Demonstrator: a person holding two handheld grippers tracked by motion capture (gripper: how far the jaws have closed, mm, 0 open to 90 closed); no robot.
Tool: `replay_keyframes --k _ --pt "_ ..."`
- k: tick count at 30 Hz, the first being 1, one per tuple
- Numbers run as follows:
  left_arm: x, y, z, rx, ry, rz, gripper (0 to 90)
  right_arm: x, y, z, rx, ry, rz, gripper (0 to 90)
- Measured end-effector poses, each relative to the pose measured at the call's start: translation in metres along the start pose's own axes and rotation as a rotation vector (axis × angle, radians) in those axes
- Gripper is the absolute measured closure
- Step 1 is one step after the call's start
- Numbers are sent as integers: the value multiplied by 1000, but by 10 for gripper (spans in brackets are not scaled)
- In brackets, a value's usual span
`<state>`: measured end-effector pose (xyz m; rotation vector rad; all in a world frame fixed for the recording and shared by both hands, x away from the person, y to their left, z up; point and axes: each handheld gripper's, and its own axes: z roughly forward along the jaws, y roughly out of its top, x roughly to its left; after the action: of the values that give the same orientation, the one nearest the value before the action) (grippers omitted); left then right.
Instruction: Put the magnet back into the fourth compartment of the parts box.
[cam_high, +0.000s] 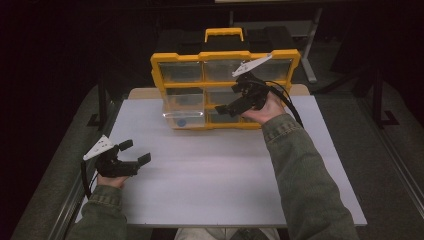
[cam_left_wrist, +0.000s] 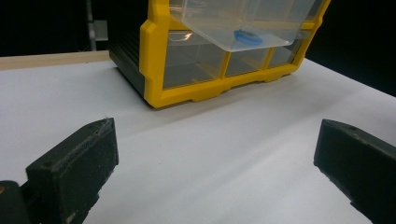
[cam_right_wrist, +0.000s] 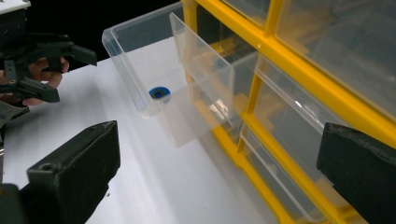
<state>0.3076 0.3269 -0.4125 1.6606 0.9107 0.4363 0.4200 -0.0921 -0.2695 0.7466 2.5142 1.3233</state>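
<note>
Clear plastic drawer (cam_right_wrist: 154, 79) is already pulled out of the yellow organizer (cam_high: 226, 57) at the table's (cam_high: 225, 180) far edge, with a blue ring (cam_right_wrist: 159, 93) seen inside. Both the left gripper (cam_high: 134, 154) and the right gripper (cam_high: 223, 108) are held with jaws spread, nothing pinched, so the ring's removal or the closing is judged left.

A dim workshop or lab set up for recording hand work. A plain white surface (cam_high: 225, 175) stands alone in a dark room, lit from above while everything around it falls into black. At its far edge sits a yellow parts organizer (cam_high: 226, 90) with clear plastic drawers and a carry handle, the kind used for small hardware. Beyond it, on the far right, a metal table leg (cam_high: 311, 45) shows faintly. Grey floor (cam_high: 380, 165) runs along the right side.
</note>
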Motion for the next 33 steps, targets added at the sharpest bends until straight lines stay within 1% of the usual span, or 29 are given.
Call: replay_keyframes --k 8,11,12,14,18,24,25,27,33 --pt "0 0 0 1 0 0 0 -6 -18 -7 -16 -5 38 0" --pt "-1 0 1 3 0 1 0 -7 -22 -9 -18 -5 40 0" --pt "-1 0 1 3 0 1 0 -8 -26 -10 -21 -3 49 0" --pt "-1 0 1 2 1 0 0 -8 -30 -12 -26 -5 51 0" --pt "0 0 1 3 0 -1 0 -8 -39 -14 -34 -5 57 0" --pt "0 0 2 6 1 0 0 -12 -54 -16 -43 -11 85 0" --pt "0 0 2 6 1 0 0 -12 -54 -16 -43 -11 85 0" --pt "0 0 2 6 0 2 0 -13 -61 -17 -42 -15 100 0" --pt "0 0 2 7 0 3 0 -15 -72 -19 -47 -21 116 0"
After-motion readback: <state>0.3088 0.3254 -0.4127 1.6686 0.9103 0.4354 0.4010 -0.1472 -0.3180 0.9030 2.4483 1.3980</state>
